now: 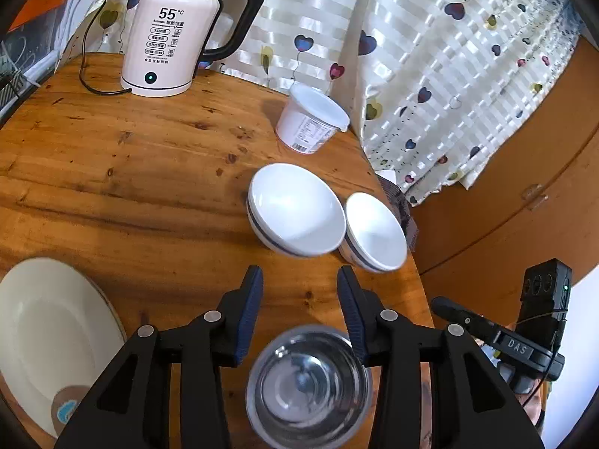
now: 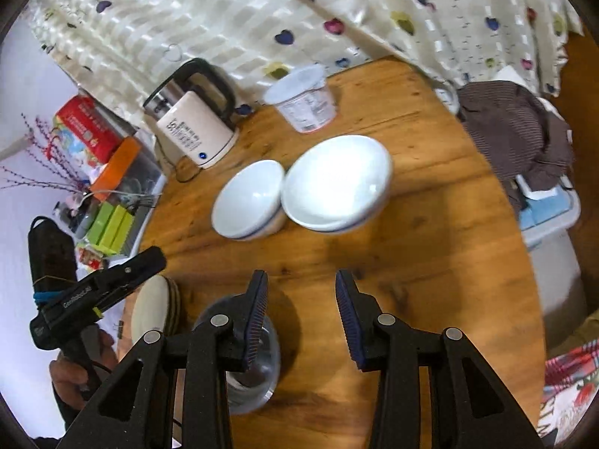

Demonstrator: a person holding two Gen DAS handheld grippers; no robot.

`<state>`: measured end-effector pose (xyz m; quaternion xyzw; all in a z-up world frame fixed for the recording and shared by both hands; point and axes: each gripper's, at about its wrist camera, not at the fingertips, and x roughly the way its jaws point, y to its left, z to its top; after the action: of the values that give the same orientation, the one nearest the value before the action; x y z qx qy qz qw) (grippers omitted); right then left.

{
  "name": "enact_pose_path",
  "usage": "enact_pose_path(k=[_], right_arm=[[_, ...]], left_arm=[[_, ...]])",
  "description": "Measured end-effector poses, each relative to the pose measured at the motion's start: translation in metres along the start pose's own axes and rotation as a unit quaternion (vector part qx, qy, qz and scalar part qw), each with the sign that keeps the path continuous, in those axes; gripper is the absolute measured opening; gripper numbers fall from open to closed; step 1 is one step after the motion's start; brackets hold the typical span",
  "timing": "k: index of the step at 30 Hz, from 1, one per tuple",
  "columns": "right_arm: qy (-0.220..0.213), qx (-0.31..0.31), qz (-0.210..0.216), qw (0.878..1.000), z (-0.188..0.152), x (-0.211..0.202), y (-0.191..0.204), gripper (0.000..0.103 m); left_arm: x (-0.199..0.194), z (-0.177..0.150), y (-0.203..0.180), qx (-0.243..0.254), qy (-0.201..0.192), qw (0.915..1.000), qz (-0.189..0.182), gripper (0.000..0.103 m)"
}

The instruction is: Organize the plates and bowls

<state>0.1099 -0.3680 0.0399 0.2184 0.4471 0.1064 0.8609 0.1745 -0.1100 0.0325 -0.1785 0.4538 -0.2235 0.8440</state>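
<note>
Bowls in the left wrist view: a steel bowl (image 1: 309, 384) sits at bottom centre between the fingers of the left tool (image 1: 299, 314), which gapes wide and holds nothing. Two white bowls (image 1: 297, 214) touch mid-frame on the surface (image 1: 131, 172); a plate (image 1: 48, 336) lies lower left.

Right wrist view: the right tool (image 2: 301, 316) is spread wide, empty, the steel bowl (image 2: 258, 370) under its left finger.

bare wooden table (image 2: 430, 262) lies right of the two touching white bowls (image 2: 295, 191).
</note>
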Motion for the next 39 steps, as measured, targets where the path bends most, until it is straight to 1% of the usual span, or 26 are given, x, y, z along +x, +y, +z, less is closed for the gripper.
enact_pose_path(k=[4, 7, 13, 16, 19, 26, 30, 31, 32, 34, 37, 39], right_arm=[[0.009, 0.008, 0.015, 1.0, 0.01, 0.017, 0.005, 0.038], [0.014, 0.014, 0.022, 1.0, 0.011, 0.023, 0.008, 0.038], [0.018, 0.017, 0.008, 1.0, 0.01, 0.027, 0.005, 0.038], [0.017, 0.018, 0.002, 1.0, 0.012, 0.028, 0.005, 0.038], [0.021, 0.015, 0.003, 1.0, 0.015, 0.031, 0.008, 0.038], [0.033, 0.008, 0.008, 0.999, 0.02, 0.047, 0.016, 0.038], [0.037, 0.005, 0.007, 0.999, 0.024, 0.055, 0.02, 0.038], [0.037, 0.005, 0.007, 0.999, 0.025, 0.056, 0.021, 0.038], [0.038, 0.004, 0.008, 0.999, 0.025, 0.057, 0.021, 0.038], [0.039, 0.002, 0.009, 0.999, 0.026, 0.06, 0.024, 0.038], [0.041, 0.004, 0.01, 0.999, 0.026, 0.063, 0.024, 0.038], [0.043, 0.005, 0.008, 0.999, 0.026, 0.064, 0.024, 0.038]], left_arm=[[0.01, 0.012, 0.004, -0.003, 0.004, 0.9998, 0.017, 0.042], [0.023, 0.021, 0.011, -0.01, 0.017, 0.9994, 0.027, 0.042], [0.055, 0.035, 0.018, -0.022, 0.043, 0.9984, 0.03, 0.042], [0.066, 0.04, 0.019, -0.026, 0.048, 0.998, 0.033, 0.042], [0.073, 0.044, 0.021, -0.033, 0.051, 0.9975, 0.034, 0.042], [0.089, 0.049, 0.025, -0.033, 0.063, 0.9959, 0.055, 0.042], [0.092, 0.05, 0.028, -0.036, 0.067, 0.9954, 0.058, 0.042], [0.093, 0.051, 0.029, -0.036, 0.068, 0.9951, 0.062, 0.037], [0.094, 0.051, 0.029, -0.035, 0.07, 0.9949, 0.063, 0.03], [0.095, 0.051, 0.031, -0.037, 0.075, 0.9945, 0.062, 0.026], [0.097, 0.052, 0.032, -0.039, 0.079, 0.9944, 0.058, 0.024], [0.098, 0.053, 0.032, -0.038, 0.081, 0.9944, 0.056, 0.019]])
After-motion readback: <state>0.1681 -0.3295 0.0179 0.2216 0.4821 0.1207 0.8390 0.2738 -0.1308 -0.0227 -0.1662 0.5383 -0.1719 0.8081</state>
